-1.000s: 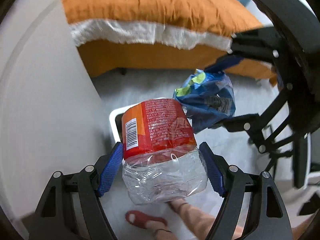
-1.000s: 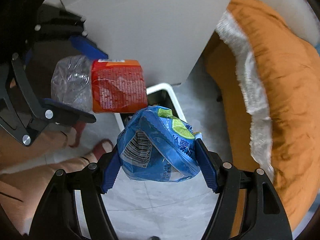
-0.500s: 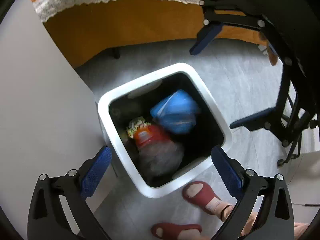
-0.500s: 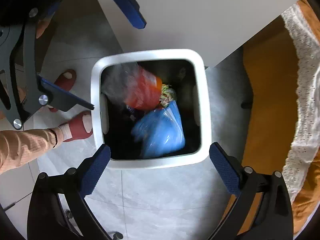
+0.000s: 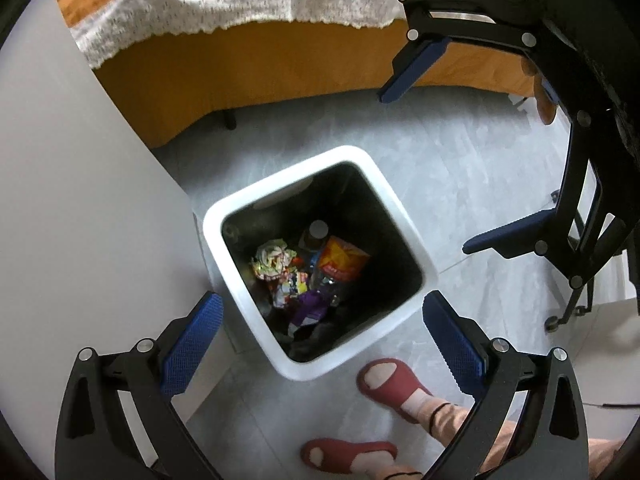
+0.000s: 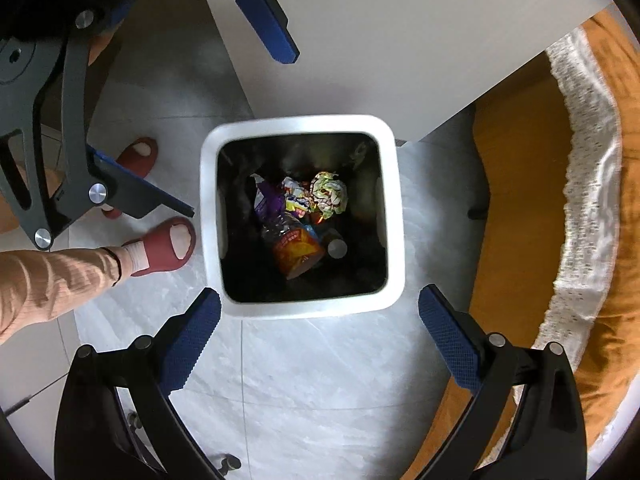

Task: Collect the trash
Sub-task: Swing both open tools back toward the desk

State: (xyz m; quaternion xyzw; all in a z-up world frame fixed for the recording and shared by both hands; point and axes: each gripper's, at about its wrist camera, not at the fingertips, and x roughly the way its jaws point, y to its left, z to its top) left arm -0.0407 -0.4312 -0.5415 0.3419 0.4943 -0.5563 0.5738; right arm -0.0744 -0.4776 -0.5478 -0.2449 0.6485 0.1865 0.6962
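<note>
Trash [image 5: 308, 276] is seen lying at the bottom of the white bin [image 5: 240, 296], which stands on the floor [image 5: 460, 168] at the centre of both views. Going left to right in the left wrist view, a crumpled wrapper [image 5: 272, 258] sits at the left of the heap and an orange-labelled bottle [image 5: 340, 264] at the right. The left tongs [image 5: 320, 332] are spread wide at the bottom of the frame, with nothing between the pads. The right tongs [image 6: 318, 334] are likewise wide apart and empty in their own view, held above the bin. The drop-off step is judged to be finished. No loose litter can be made out on the floor. Next, both tongs would need to be lifted clear and more trash sought elsewhere.
</note>
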